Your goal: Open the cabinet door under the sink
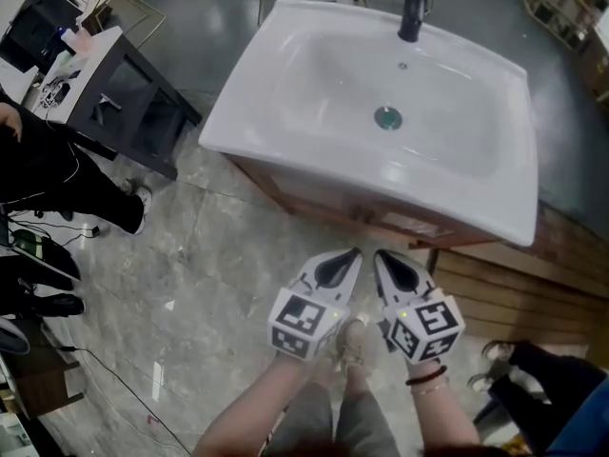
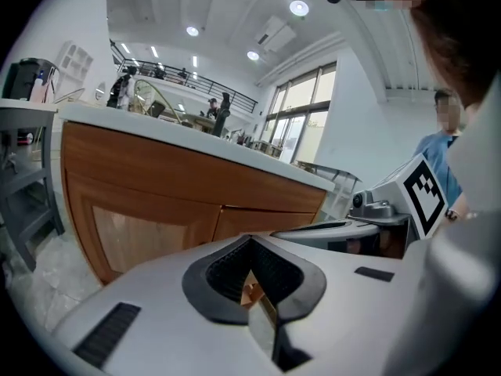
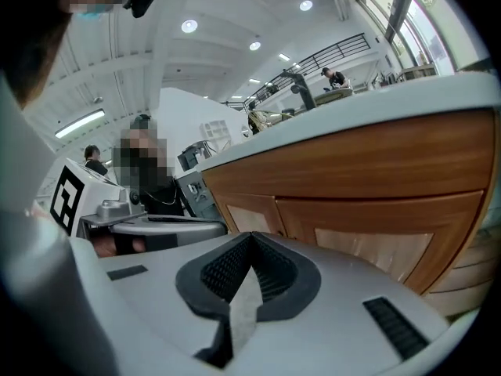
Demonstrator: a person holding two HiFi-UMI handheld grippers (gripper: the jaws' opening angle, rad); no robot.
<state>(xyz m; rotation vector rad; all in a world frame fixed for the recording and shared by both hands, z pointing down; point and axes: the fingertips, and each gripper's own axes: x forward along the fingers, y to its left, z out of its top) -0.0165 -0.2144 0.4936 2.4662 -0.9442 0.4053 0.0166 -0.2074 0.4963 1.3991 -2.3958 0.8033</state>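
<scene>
- Now the left gripper (image 1: 350, 255) and the right gripper (image 1: 383, 255) sit side by side, low and near, with their tips toward the wooden cabinet (image 1: 381, 219) under the white sink (image 1: 285, 65).
- Left gripper's fingers (image 2: 223, 269) are pressed together with nothing between them. The right gripper's fingers (image 3: 215, 269) are likewise closed and empty.
- Two framed panel doors meet at a centre seam, the left door (image 2: 149, 225) and the right door (image 3: 376, 245). Both are closed.
- Each door is probably stiff and fairly light. It should swing on hinges at its outer side, so a pull should follow that arc.
- The varnished face looks smooth and likely slippery for the pads.
- The best hold would be a knob or the free edge beside the seam. No handle shows plainly, so the fingers would have to open first.
</scene>
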